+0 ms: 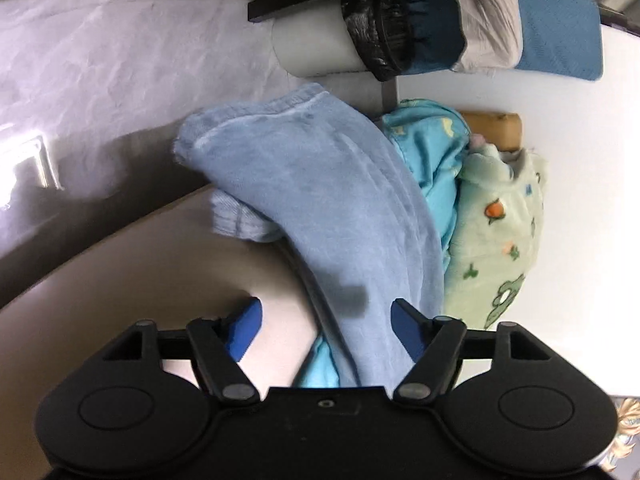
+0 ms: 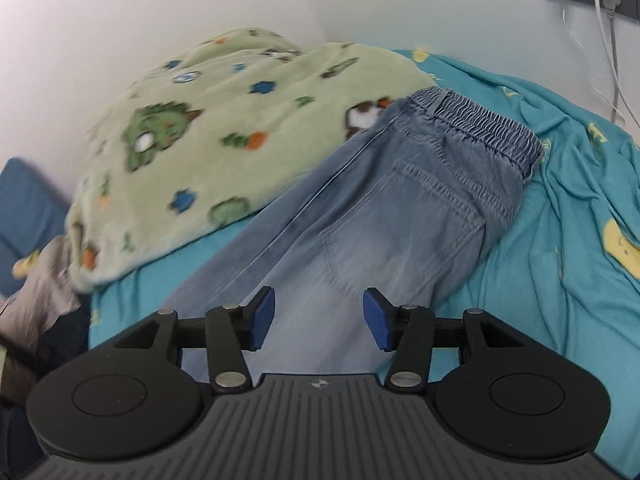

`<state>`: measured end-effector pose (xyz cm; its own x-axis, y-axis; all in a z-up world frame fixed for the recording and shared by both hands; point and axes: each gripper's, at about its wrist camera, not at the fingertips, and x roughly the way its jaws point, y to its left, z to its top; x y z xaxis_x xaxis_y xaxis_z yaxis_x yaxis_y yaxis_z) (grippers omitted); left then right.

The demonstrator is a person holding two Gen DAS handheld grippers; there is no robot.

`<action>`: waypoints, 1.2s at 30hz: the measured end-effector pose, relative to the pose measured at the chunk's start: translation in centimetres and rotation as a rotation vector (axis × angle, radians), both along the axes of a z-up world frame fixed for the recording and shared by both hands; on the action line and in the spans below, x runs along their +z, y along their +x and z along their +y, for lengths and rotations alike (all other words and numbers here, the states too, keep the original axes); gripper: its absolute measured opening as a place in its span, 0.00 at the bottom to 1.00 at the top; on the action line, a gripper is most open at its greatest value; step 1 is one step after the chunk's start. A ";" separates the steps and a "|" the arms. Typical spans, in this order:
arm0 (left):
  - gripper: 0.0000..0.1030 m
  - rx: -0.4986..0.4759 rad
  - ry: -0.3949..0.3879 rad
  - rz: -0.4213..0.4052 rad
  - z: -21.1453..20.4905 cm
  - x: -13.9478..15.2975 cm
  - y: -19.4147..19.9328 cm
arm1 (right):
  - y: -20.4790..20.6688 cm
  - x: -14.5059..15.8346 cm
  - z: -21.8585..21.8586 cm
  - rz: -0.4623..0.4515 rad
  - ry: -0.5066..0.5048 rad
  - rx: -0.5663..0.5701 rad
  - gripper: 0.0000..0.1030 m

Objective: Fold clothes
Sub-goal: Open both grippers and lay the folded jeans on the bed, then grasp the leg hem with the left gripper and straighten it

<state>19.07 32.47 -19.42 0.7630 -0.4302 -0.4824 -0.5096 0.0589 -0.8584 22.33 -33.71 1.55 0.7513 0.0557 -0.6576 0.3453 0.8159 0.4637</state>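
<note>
Light blue denim jeans point(image 2: 380, 208) lie on a teal bedsheet point(image 2: 560, 240), elastic waistband point(image 2: 476, 124) at the far end. In the left wrist view the jeans' legs point(image 1: 320, 200) hang over the bed's edge. My left gripper point(image 1: 324, 328) is open and empty, its blue pads either side of the leg fabric just ahead. My right gripper point(image 2: 318, 318) is open and empty, hovering above the jeans near the back pocket point(image 2: 400, 232).
A green fleece blanket point(image 2: 224, 132) with dinosaur prints lies bunched beside the jeans, against a white wall point(image 2: 160, 8). Wall sockets with white cables point(image 2: 608, 40) are at upper right. Pale floor point(image 1: 100, 60) and a dark shelf with folded fabrics point(image 1: 480, 32) show in the left wrist view.
</note>
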 end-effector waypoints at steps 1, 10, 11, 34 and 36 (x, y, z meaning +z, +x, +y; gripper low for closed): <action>0.67 0.035 -0.006 0.005 0.5 -0.4 -0.2 | -0.9 0.2 0.5 -0.009 0.002 0.008 0.52; 0.68 0.186 -0.085 0.065 2.2 -4.7 0.5 | -4.8 -1.3 4.8 -0.006 0.063 0.061 0.53; 0.69 0.194 -0.090 0.058 2.2 -4.8 0.8 | -4.6 -1.6 5.3 0.003 0.052 0.070 0.53; 0.09 0.150 0.491 -0.132 -1.4 10.6 6.2 | -3.1 -5.2 5.9 0.091 0.011 0.073 0.53; 0.09 0.118 0.565 -0.179 -3.8 14.0 6.8 | -3.3 -5.4 5.5 0.095 0.039 0.066 0.53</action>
<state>25.90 28.72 -5.40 0.8804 -0.0523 -0.4713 -0.3909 0.4826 -0.7838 19.00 -28.23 -3.88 0.6797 0.1298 -0.7219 0.3352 0.8205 0.4631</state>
